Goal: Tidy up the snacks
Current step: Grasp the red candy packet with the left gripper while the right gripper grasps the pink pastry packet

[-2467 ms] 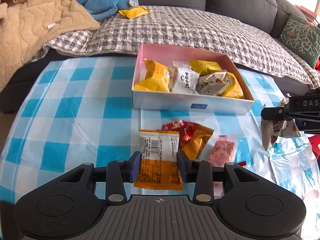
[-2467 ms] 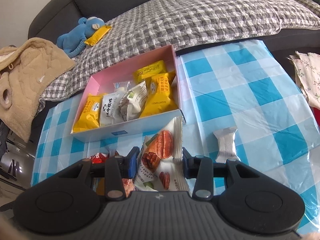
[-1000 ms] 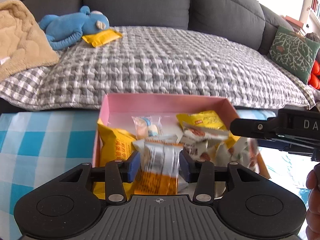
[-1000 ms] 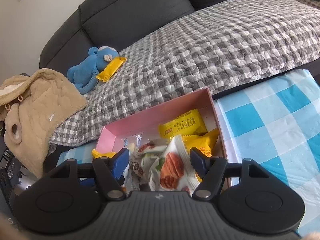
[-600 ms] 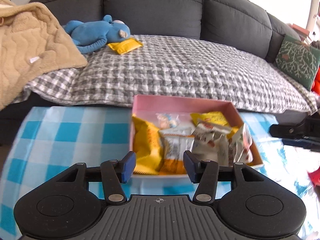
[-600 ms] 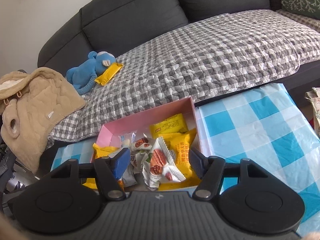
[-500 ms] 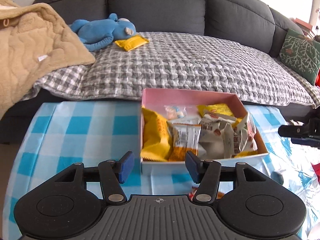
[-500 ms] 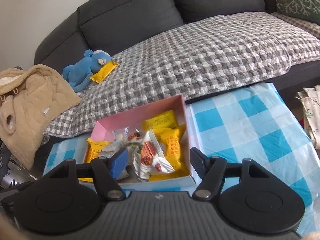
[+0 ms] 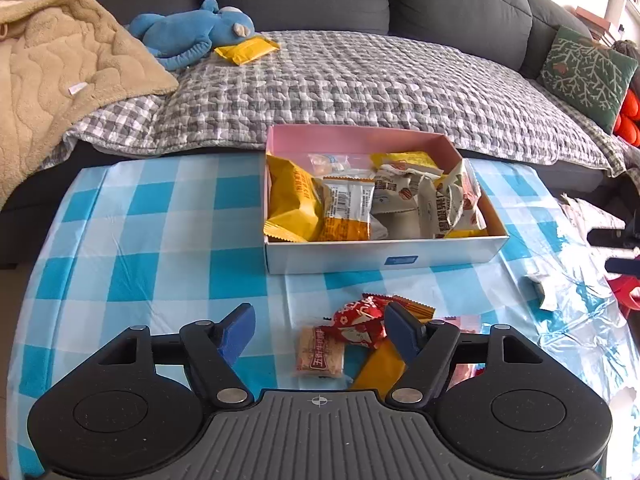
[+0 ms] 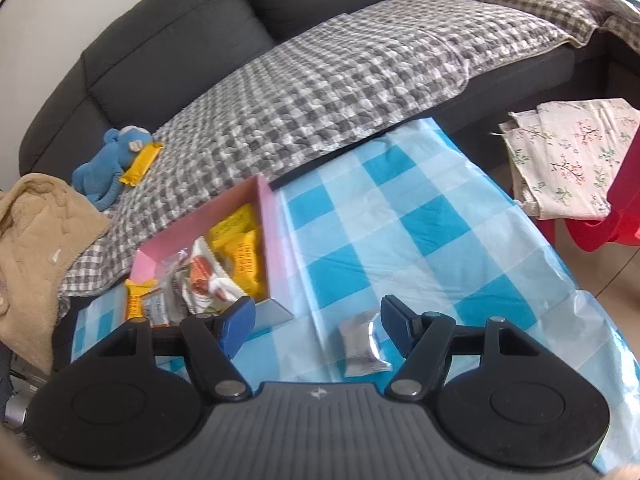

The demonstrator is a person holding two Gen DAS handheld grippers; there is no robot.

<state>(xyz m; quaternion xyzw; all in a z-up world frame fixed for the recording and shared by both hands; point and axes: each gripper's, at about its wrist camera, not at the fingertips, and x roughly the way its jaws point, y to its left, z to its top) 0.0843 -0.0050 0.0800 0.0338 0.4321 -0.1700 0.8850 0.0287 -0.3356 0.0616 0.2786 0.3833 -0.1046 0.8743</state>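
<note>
Both claws, L & R, backed off box, gaping, empty.

Box on the table, ahead of the left gripper and slightly to its right; packets stacked inside it. Behind the box, the sofa, bearing a stuffed toy and one packet at far left, touching each other; a blanket further left, a cushion at far right. Between the left gripper's spread jaws and the box, loose wrappers on the table; a bar lies just left of them. Before the right gripper, a single packet on the table, nearer its right finger; the box lies ahead-left, a folded cloth far right, off the table.
</note>
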